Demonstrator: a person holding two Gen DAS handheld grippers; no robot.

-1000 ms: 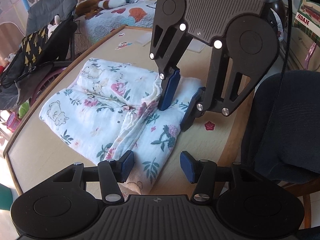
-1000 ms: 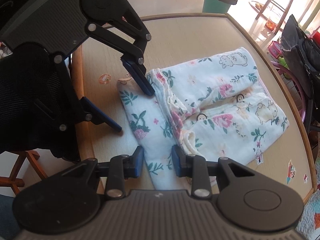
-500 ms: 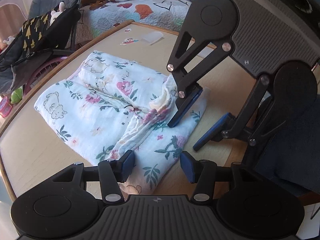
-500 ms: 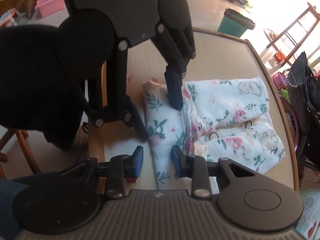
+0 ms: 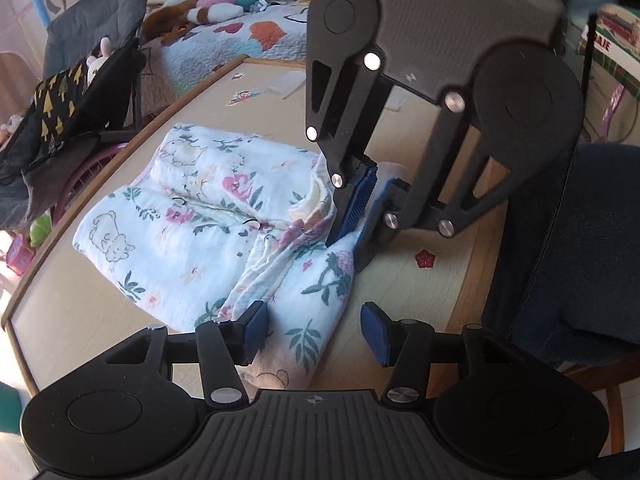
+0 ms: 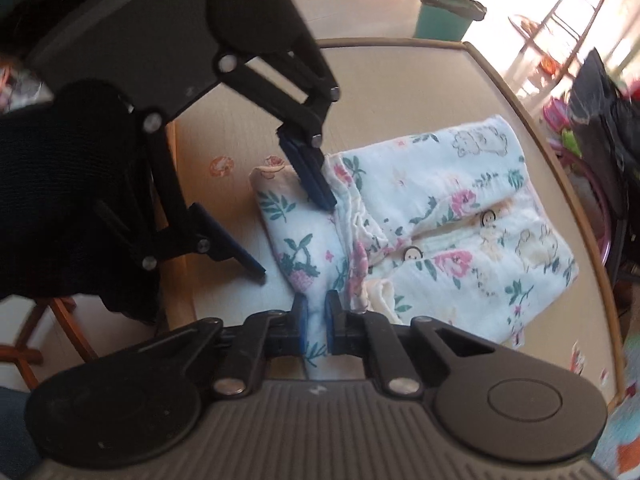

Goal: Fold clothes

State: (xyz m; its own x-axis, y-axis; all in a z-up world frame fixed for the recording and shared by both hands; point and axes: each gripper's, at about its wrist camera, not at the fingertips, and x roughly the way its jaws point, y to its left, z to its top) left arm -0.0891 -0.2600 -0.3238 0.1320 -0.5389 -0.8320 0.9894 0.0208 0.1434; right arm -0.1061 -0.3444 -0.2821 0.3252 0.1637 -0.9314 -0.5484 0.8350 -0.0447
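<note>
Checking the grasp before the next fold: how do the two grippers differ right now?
The right gripper has its jaws nearly together and closing, with a strip of the floral garment between them; the left gripper stands wide open. The right straddles one narrow edge; the left spans a broader corner, pads apart from it. Both point down at the same garment.

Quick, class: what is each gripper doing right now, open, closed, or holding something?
Left gripper: open, straddling the floral garment without gripping it.
Right gripper: closing, with the garment's near edge between its jaws.
</note>
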